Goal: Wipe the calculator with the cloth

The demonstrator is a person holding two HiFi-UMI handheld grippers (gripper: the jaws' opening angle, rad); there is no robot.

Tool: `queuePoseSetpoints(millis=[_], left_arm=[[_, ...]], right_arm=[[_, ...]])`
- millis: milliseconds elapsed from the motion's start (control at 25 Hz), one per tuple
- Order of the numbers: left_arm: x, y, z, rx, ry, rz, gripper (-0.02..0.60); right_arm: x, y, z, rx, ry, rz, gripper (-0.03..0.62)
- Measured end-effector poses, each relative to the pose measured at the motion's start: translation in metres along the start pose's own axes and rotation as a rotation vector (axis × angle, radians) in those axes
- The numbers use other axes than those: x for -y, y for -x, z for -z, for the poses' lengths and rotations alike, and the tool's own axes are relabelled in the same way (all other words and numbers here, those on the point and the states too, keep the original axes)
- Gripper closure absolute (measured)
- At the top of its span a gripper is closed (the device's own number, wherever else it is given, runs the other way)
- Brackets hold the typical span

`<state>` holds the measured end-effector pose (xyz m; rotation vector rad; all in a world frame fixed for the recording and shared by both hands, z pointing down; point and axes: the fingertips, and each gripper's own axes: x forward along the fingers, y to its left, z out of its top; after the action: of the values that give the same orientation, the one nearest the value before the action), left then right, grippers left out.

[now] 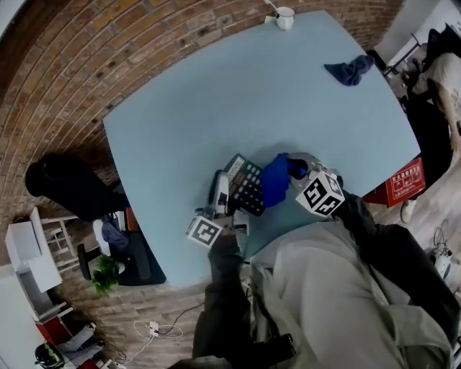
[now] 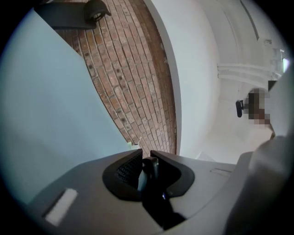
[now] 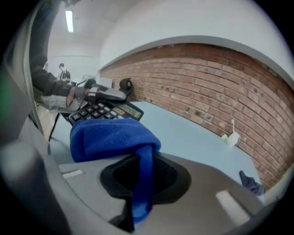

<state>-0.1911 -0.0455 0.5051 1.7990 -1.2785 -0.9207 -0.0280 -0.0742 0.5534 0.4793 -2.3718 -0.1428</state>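
Note:
A dark calculator (image 1: 243, 184) is held tilted just above the pale blue table (image 1: 238, 94), near its front edge. My left gripper (image 1: 220, 199) is shut on the calculator's left edge; in the left gripper view that dark edge (image 2: 148, 170) stands between the two pads. My right gripper (image 1: 292, 171) is shut on a bright blue cloth (image 1: 274, 179), which rests against the calculator's right side. In the right gripper view the cloth (image 3: 110, 137) bulges out over the jaws and hides the near part of the calculator (image 3: 103, 109).
A white mug (image 1: 285, 17) stands at the table's far edge, and a second, dark blue cloth (image 1: 349, 70) lies at the far right corner. A red box (image 1: 403, 181) is on the floor to the right. A brick wall (image 3: 216, 87) runs along the table.

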Motion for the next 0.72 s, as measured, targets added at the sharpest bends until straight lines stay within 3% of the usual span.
queuePoseSetpoints(millis=[120, 280, 440, 520, 560, 640, 720], left_arm=[[-0.03, -0.018, 0.005, -0.15, -0.133, -0.068, 0.538], [-0.037, -0.057, 0.023, -0.334, -0.359, -0.064, 0.538], [-0.048, -0.066, 0.02, -0.377, -0.414, -0.065, 0.509], [-0.058, -0.061, 0.016, -0.384, -0.453, -0.097, 0.389], [-0.062, -0.058, 0.014, -0.389, -0.469, -0.115, 0.367], [-0.068, -0.049, 0.009, -0.415, -0.51, -0.142, 0.347], [-0.069, -0.042, 0.006, -0.46, -0.613, -0.161, 0.337]], right_arm=[[0.004, -0.03, 0.027, -0.093, 0.083, 0.086, 0.54], [0.026, -0.042, 0.041, -0.183, 0.262, 0.172, 0.54], [0.052, -0.044, 0.045, -0.232, 0.368, 0.278, 0.523], [0.064, -0.04, 0.051, -0.248, 0.356, 0.302, 0.503], [0.07, -0.037, 0.055, -0.256, 0.348, 0.31, 0.471], [0.076, -0.032, 0.065, -0.287, 0.331, 0.298, 0.446], [0.076, -0.024, 0.076, -0.345, 0.33, 0.247, 0.428]])
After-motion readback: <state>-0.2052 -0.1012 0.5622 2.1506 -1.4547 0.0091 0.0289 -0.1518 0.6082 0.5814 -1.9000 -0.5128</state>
